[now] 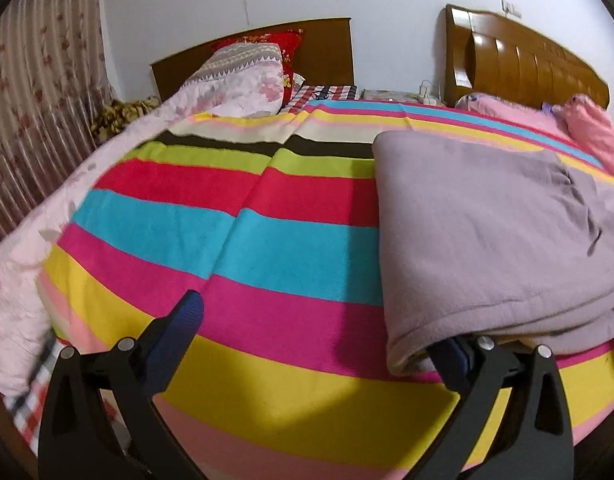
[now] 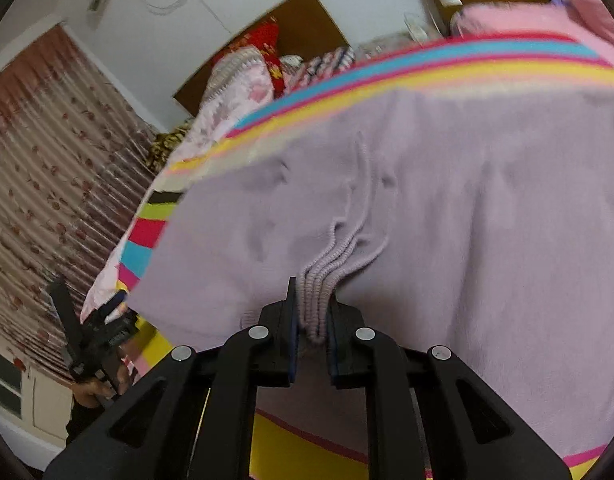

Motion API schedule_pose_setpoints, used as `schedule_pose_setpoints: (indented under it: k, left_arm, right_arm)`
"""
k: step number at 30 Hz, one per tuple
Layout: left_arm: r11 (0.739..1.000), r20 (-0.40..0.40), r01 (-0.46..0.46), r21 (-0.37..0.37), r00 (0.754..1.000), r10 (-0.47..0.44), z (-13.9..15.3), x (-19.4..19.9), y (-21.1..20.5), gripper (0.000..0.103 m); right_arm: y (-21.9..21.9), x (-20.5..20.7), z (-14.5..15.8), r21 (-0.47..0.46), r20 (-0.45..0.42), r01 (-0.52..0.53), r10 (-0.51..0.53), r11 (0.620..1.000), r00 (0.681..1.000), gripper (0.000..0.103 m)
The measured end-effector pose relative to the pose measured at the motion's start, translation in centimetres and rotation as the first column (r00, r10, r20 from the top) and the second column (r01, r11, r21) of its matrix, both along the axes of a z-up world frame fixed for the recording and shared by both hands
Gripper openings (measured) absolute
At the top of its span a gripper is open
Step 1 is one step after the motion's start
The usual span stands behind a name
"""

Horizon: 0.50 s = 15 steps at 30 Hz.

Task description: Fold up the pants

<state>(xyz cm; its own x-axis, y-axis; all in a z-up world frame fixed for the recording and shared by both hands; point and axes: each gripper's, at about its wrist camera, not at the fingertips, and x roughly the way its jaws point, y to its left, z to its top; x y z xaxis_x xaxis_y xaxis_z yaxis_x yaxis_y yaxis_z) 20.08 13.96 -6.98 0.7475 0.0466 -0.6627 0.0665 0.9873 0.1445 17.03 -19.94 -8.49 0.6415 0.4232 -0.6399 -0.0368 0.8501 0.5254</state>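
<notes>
The left gripper (image 1: 319,328) hovers low over the striped blanket (image 1: 243,240), fingers spread wide, its right finger tucked under the pants' (image 1: 487,232) near edge. The right gripper (image 2: 311,320) pinches the bunched waistband (image 2: 327,272). The lilac pants lie on the blanket's right side, a quilt (image 1: 235,88) beyond.

the black left gripper (image 1: 319,332) is wide open over the bed's bright striped blanket (image 1: 235,240). soft lilac pants (image 1: 479,232) lie folded on the right, covering one finger.
</notes>
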Motion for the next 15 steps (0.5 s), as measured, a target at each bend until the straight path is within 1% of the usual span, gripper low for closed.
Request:
schedule_pose_setpoints:
  k: [2,4,6,8,9,10,11,13,14,15]
  left_arm:
    - [0.998,0.029,0.007,0.067,1.0,-0.009,0.7,-0.3,-1.0,0.102]
    - [0.992,0.046,0.024,0.125,0.999,-0.03,1.0,-0.8,-2.1,0.102]
    - [0.982,0.054,0.036,0.186,0.997,-0.047,0.8,-1.2,-3.0,0.102]
    - [0.966,0.057,0.039,0.254,0.997,-0.055,0.1,-1.3,-4.0,0.102]
    - [0.964,0.056,0.036,0.262,0.997,-0.052,-0.1,-1.3,-4.0,0.102]
    - [0.967,0.056,0.033,0.251,0.997,-0.048,-0.2,-1.3,-3.9,0.102]
    - [0.976,0.045,0.031,0.218,0.998,-0.042,-0.1,-1.1,-3.4,0.102]
    - [0.986,0.014,0.032,0.164,0.999,-0.035,0.1,-0.9,-2.8,0.102]
    - [0.988,-0.005,0.036,0.152,0.999,-0.036,0.2,-0.8,-2.6,0.102]
    - [0.987,-0.018,0.043,0.158,0.999,-0.04,0.3,-1.1,-2.6,0.101]
  right_arm:
    - [-0.1,-0.4,1.7,-0.005,0.046,-0.001,0.001,1.0,0.999,0.014]
    - [-0.2,-1.0,2.6,-0.035,0.069,0.01,-0.007,0.999,0.998,0.014]
    - [-1.1,-1.3,1.9,-0.042,0.045,0.021,-0.019,0.999,0.999,0.014]
    - [-1.4,-1.5,-0.1,-0.031,-0.006,0.025,-0.025,0.999,1.0,0.014]
    - [-1.3,-1.5,-1.0,-0.022,-0.031,0.028,-0.029,0.999,0.999,0.014]
    - [-1.1,-1.4,-1.8,-0.009,-0.046,0.033,-0.033,0.999,0.998,0.014]
    - [-1.1,-1.6,-2.0,0.001,-0.037,0.04,-0.04,0.999,0.999,0.014]
    - [-1.1,-1.6,-1.8,-0.009,-0.03,0.034,-0.034,0.999,0.999,0.014]
    - [-1.1,-1.5,-1.6,-0.01,-0.029,0.029,-0.03,1.0,0.999,0.014]
    - [-1.1,-1.4,-1.6,-0.009,-0.032,0.027,-0.027,1.0,0.999,0.014]
